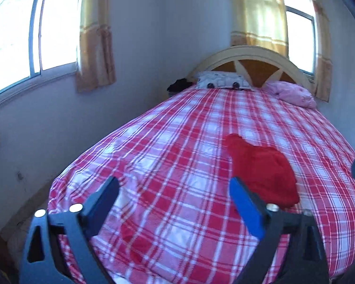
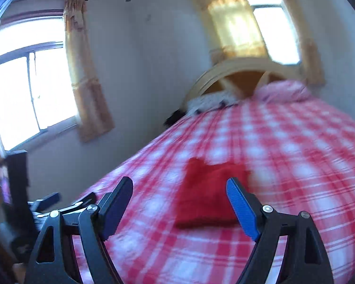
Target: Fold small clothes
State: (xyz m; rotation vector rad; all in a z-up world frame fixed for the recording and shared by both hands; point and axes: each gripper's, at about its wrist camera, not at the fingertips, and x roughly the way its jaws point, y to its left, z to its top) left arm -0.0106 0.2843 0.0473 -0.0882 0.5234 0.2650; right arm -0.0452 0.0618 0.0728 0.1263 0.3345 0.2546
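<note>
Red-and-white plaid is filling most of what I'm seeing: the bed (image 1: 177, 142) is stretching away from both cameras toward an arched wooden headboard (image 1: 248, 59). Bright windows (image 1: 23, 35) with yellow curtains (image 1: 94, 35) are glowing on the wall to the left and behind the headboard. A pink blanket (image 1: 293, 93) is bunching at the far right corner, just beside a patterned white pillow (image 1: 222, 80); I'm finding no writing I can read anywhere.

On the plaid, well short of the pillow, a red garment (image 1: 262, 168) is lying in a flat, folded-looking bundle. From the right wrist it is blurring, but I'm seeing it sitting just ahead, between my fingertips (image 2: 210, 194).

My left gripper (image 1: 174, 187) is hovering over the near end of the bed with its jaws spread wide and nothing between them; the garment is lying off to its right, just past the blue pad. My right gripper (image 2: 179, 187) is likewise gaping wide and empty above the cover, apart from the cloth.
</note>
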